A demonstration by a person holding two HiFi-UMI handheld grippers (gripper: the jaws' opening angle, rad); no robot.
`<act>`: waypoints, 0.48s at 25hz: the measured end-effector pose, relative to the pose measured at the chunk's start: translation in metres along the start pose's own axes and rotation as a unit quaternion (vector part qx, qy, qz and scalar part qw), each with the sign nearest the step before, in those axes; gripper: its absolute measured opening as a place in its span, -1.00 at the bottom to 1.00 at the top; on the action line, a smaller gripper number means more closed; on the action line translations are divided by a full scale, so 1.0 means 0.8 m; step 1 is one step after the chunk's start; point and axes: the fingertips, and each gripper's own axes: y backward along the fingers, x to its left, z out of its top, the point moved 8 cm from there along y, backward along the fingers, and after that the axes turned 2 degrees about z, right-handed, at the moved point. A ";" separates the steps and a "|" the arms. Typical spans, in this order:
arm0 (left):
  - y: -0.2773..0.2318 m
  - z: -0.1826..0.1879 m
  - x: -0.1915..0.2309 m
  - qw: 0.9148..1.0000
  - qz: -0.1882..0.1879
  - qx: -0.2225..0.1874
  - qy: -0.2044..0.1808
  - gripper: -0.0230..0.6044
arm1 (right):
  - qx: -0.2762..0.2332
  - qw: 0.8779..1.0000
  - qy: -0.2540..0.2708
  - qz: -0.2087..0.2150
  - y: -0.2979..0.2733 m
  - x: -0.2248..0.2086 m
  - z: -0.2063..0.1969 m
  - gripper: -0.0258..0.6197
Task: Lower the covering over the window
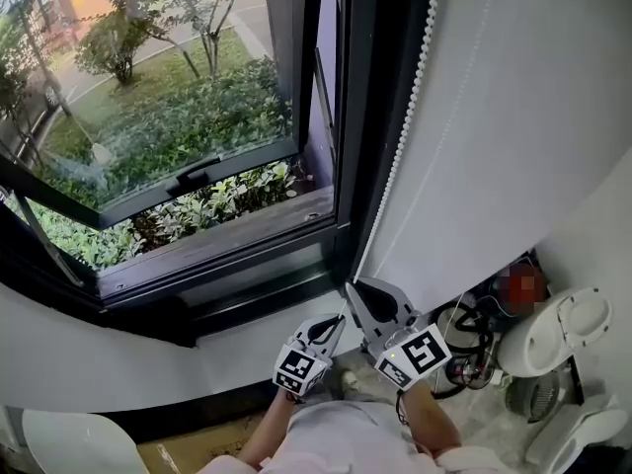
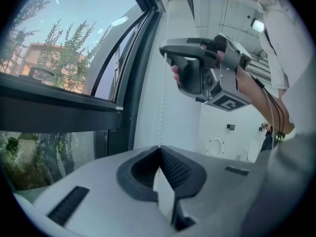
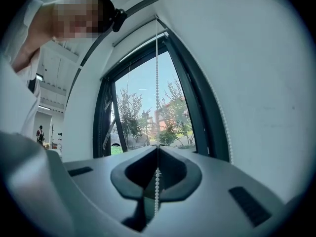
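Note:
A white bead chain [image 1: 395,156] hangs beside the dark window frame [image 1: 346,166] and comes down to my two grippers. My right gripper [image 1: 348,286] is the upper one and is shut on the chain [image 3: 157,83], whose beads run on through the hollow behind its jaws [image 3: 158,146]. Just below, my left gripper [image 1: 342,317] is also shut, with the chain [image 2: 160,107] running straight into its closed tips [image 2: 159,147]. The right gripper [image 2: 165,51] shows overhead in the left gripper view. A second strand [image 3: 217,107] hangs against the white wall. I cannot make out the covering itself.
The window sash [image 1: 188,181] is tilted open outward over green bushes. A white sill [image 1: 99,354] runs below the frame. A white wall [image 1: 513,117] stands to the right, with cables [image 1: 464,334] and a white toilet [image 1: 563,334] at its foot.

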 end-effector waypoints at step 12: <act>-0.013 -0.054 -0.003 0.999 -0.015 0.039 0.013 -0.88 | 0.040 0.999 -0.013 0.000 0.010 -0.006 -0.054 -0.93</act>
